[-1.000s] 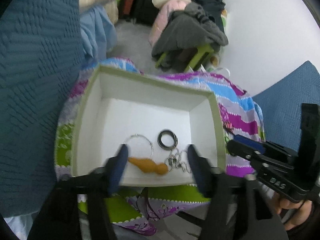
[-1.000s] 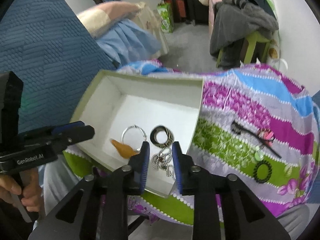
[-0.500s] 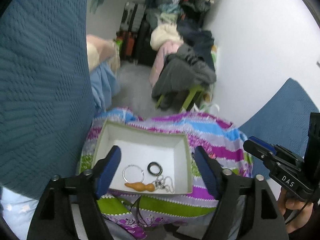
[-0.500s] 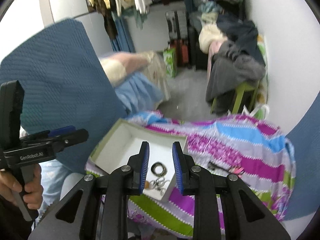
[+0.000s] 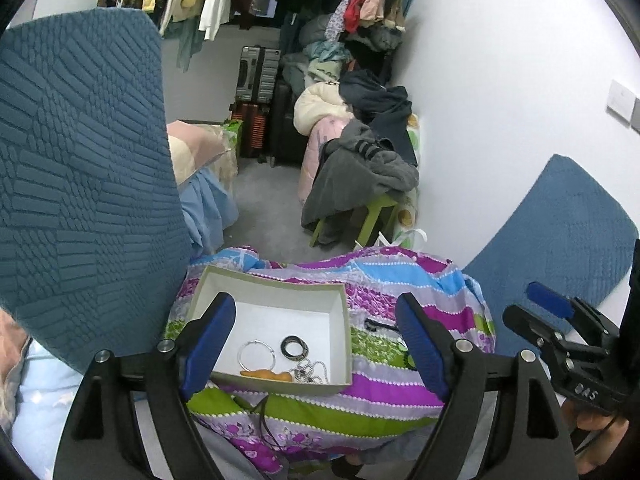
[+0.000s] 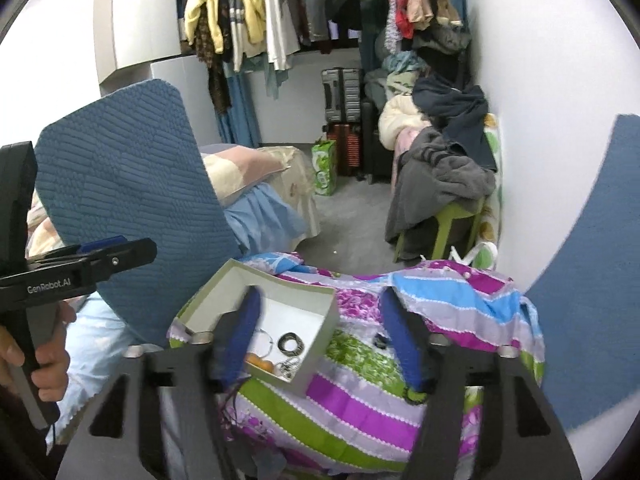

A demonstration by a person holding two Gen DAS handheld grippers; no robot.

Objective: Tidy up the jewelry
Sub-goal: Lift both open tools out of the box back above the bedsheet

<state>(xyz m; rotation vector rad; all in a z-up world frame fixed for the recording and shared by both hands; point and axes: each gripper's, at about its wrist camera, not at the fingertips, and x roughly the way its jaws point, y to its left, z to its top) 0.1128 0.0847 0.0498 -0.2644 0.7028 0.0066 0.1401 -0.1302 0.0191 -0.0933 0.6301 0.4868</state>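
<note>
Both tools hang high above the work, well apart from it, so the step in hand looks like a pause between pieces rather than a grasp. The left hand-held gripper (image 5: 314, 338) has its blue pads spread wide and holds nothing; the right hand-held gripper (image 6: 320, 334) is likewise parted and empty, its left pad blurred.

The box (image 5: 344, 320) sits on the striped cloth (image 5: 400, 384) covering the counter, at about 6 o'clock in both views. Inside it lie a silver hoop (image 5: 256, 353), a dark ring (image 5: 295, 347) just beside the hoop at its 3 o'clock, an orange piece (image 5: 266, 375) along the near wall, and a silver chain (image 5: 312, 371) bunched at the orange piece's 3 o'clock.

Some pieces remain outside — a dark clip (image 5: 376, 324) on the cloth at the box's 3 o'clock, and a small round dark item (image 6: 416, 394) near the right tool's pad, too small to name.

Judging from this, the next move calls for lowering one tool toward the loose pieces on the cloth, pads kept apart until they straddle the clip, then closing — thin and flat, it may slip on the soft fabric.
</note>
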